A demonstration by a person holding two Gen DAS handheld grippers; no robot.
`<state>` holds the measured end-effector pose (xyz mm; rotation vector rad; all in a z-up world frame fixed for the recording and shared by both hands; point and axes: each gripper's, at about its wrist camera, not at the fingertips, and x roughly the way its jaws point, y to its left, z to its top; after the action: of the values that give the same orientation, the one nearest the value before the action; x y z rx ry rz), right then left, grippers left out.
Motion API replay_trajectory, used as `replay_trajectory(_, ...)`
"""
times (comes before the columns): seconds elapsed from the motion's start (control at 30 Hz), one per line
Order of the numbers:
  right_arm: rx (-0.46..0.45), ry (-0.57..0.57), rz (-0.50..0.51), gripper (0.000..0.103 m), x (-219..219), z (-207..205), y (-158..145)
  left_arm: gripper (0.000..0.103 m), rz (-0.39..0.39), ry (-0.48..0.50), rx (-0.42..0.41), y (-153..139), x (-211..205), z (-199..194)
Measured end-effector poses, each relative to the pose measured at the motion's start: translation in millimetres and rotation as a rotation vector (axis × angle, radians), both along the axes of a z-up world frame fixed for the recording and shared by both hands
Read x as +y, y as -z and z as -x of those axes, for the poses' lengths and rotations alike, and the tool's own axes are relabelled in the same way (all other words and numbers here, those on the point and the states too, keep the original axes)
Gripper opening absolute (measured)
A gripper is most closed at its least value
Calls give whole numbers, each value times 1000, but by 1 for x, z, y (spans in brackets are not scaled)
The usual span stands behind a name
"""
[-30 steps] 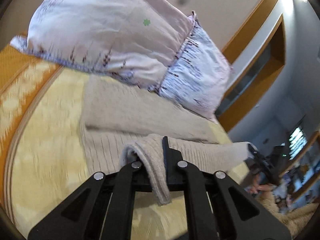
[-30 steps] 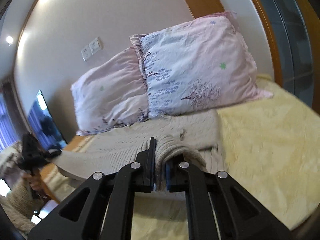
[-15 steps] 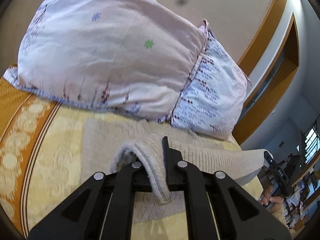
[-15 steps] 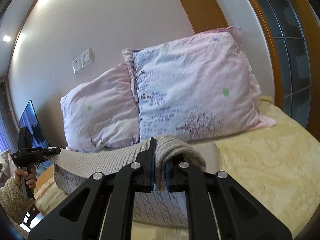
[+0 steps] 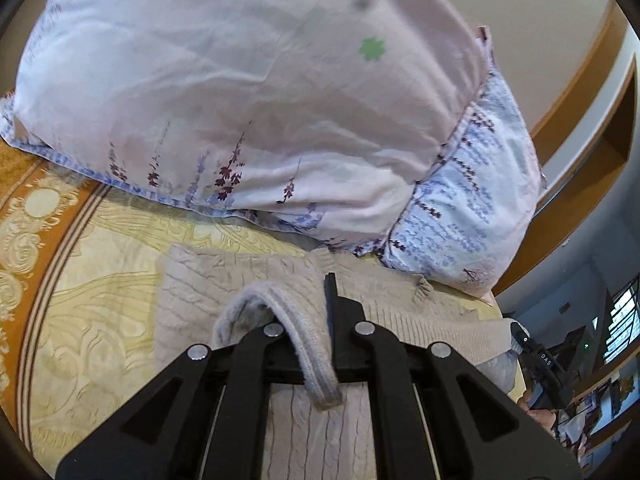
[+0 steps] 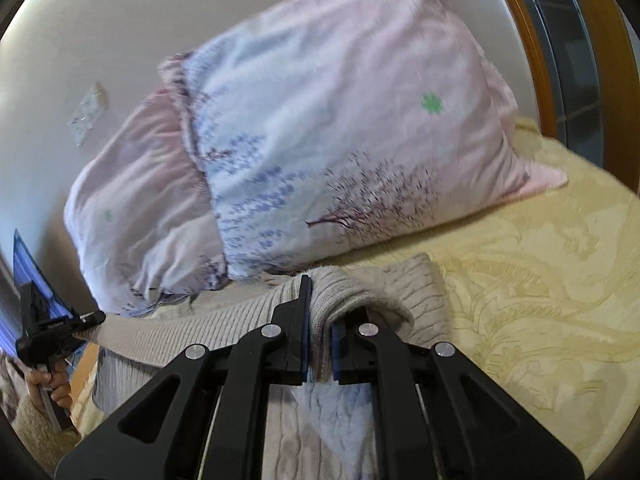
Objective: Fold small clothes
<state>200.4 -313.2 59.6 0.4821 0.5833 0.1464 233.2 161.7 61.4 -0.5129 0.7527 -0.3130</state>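
on the pale yellow patterned bedspread (image 6: 540, 280), a beige cable-knit sweater (image 5: 224, 280) is spread, its ribbed hem pinched and lifted by the left gripper (image 5: 316, 320) and the right gripper (image 6: 318, 320). two pink floral pillows (image 5: 240, 100) are propped just beyond it, touching its far edge.

The sweater (image 5: 248, 280) lies on the bed (image 6: 540, 280), just in front of two pillows (image 6: 340, 140) that lean side by side against the wall (image 6: 80, 20). Its near edge stretches between the left gripper (image 5: 310, 320) and the right gripper (image 6: 318, 320), each pinching a fold.
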Motion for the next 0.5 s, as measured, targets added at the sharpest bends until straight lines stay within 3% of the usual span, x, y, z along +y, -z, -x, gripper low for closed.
replay_trajectory(0.23, 156, 37, -21, 13, -1, -44, 25, 8, 41, -23, 122, 38, 0, -36)
replay_trajectory(0.33, 194, 56, -59, 47, -4, -55, 27, 12, 83, -40, 160, 47, 5, -42)
replay_trajectory(0.37, 171, 72, -65, 63, -6, -54, 22, 16, 94, -44, 168, 47, 6, -43)
replay_trajectory(0.4, 131, 99, -60, 71, -9, -49, 14, 34, 93, -60, 166, 44, 8, -41)
replay_trajectory(0.43, 98, 112, -57, 71, -12, -43, 7, 53, 76, -86, 144, 37, 11, -37)
replay_trajectory(0.5, 70, 119, -59, 71, -18, -33, -1, 61, 41, -111, 91, 23, 15, -28)
